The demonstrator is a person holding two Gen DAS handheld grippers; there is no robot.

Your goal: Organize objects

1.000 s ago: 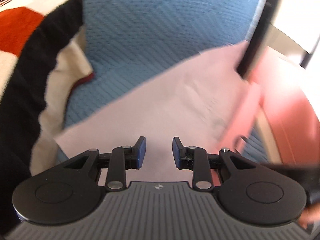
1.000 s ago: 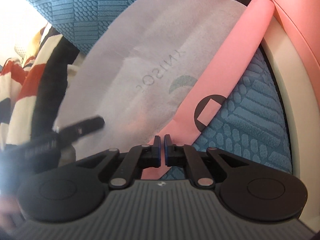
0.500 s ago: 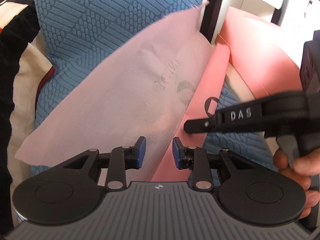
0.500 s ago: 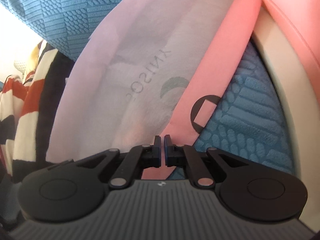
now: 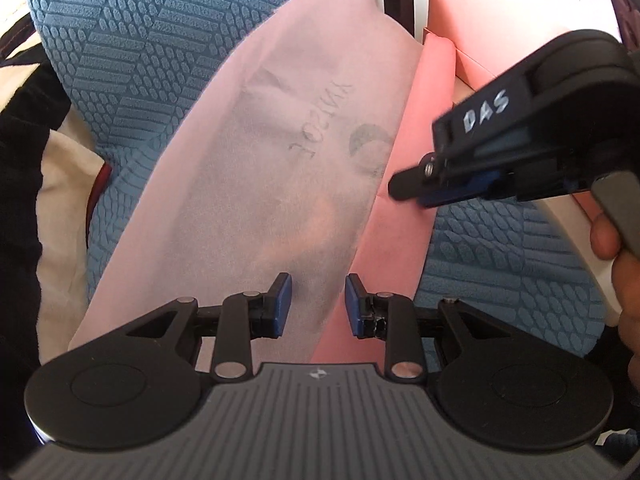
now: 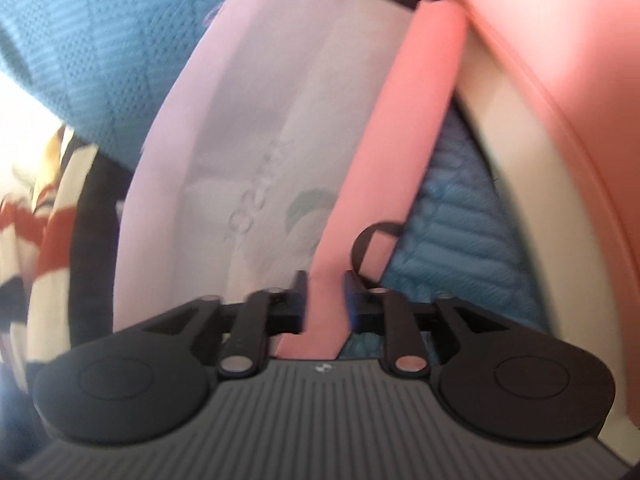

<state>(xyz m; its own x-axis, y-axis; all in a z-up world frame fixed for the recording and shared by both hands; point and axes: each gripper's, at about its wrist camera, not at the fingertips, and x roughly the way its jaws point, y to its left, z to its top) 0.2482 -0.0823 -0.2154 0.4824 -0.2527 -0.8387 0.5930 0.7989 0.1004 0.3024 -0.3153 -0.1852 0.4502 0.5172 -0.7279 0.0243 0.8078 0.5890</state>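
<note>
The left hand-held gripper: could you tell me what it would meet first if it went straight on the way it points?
Probably the pale pink bag lying on the blue cushion; the left hand-held gripper is open above it.

My view takes in a blue textured bedspread, and at its left edge a striped blanket in red, cream and black.

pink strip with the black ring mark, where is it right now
The pink strip runs up the middle of the right wrist view, between the pale fabric bag and the blue textured cushion.
</note>
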